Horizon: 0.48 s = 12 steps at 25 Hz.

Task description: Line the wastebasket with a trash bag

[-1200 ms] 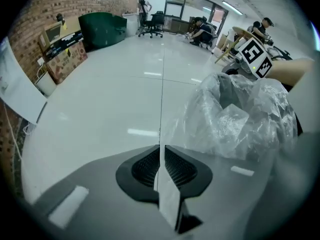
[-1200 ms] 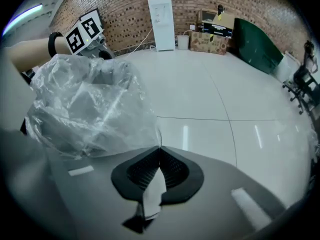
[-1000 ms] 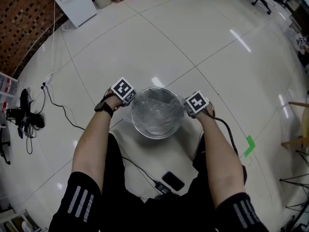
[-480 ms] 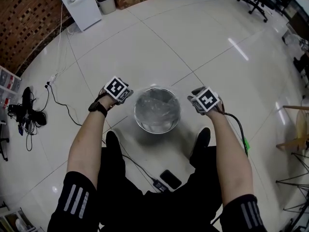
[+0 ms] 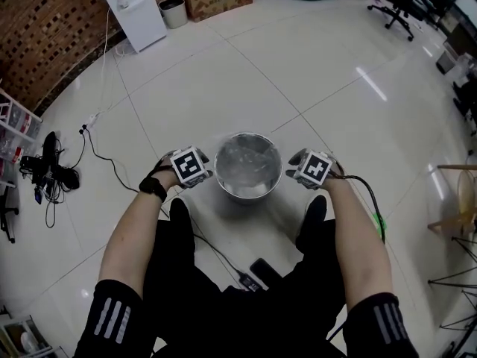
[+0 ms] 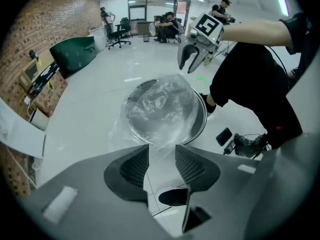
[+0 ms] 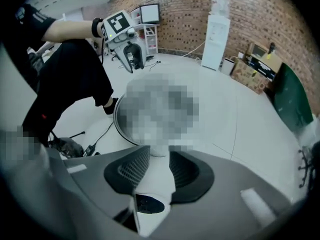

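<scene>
Flanking bag-lined wastebasket point(image 5: 248, 135), left tongs point(image 6: 162, 149), right tongs point(image 7: 159, 152) freshly opened, empty; head view hides jaws.

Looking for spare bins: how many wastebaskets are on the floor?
2: the metal wastebasket nearest the camera, and a small bin beside the white dispenser by the brick wall. Others may be hidden.

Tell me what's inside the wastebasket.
A clear, crinkled trash bag lines the inside of the metal wastebasket, its edge spilling over the rim. The plastic covers the basket's bottom, so anything beneath it cannot be seen.
</scene>
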Each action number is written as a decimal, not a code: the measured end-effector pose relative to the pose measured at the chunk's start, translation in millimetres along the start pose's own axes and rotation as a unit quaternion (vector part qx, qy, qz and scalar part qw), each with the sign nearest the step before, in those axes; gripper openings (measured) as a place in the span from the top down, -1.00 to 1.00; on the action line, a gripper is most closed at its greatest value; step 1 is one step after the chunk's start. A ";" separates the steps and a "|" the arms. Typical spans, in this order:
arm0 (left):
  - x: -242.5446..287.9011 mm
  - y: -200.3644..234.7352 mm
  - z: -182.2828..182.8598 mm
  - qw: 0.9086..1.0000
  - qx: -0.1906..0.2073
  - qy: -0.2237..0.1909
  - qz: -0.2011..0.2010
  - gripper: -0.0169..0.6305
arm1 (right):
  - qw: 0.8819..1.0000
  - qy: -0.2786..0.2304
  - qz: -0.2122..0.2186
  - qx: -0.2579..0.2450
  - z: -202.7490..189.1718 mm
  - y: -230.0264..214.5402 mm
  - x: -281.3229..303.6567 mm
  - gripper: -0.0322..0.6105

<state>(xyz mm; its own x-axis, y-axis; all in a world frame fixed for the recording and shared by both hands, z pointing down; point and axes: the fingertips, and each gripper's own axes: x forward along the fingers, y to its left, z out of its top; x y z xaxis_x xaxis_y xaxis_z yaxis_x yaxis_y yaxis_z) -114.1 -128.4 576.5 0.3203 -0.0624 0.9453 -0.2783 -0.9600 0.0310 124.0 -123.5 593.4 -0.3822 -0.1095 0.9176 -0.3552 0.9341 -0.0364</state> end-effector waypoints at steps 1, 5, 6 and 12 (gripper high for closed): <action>1.3 -3.8 -0.2 1.000 0.014 0.004 0.004 0.44 | 1.000 0.007 -0.002 -0.011 -0.7 2.4 3.1 0.47; 13.7 -6.0 -4.1 0.999 0.041 0.020 0.028 0.35 | 0.999 0.021 -0.027 -0.038 2.8 -1.9 14.8 0.37; 17.9 -5.1 -7.5 0.998 0.042 0.028 0.029 0.35 | 0.998 0.020 -0.027 -0.044 6.0 -1.3 17.0 0.36; 37.8 -0.6 -20.6 0.997 0.045 0.057 0.015 0.48 | 0.995 0.054 0.029 -0.079 3.1 18.5 36.1 0.36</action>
<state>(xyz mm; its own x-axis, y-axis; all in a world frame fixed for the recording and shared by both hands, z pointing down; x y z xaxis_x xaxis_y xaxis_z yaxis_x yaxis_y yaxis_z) -120.5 -124.5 619.0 0.2073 -0.0654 0.9761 -0.2017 -0.9792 -0.0228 101.0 -111.2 624.5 -0.3012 -0.0244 0.9532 -0.1932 0.9805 -0.0359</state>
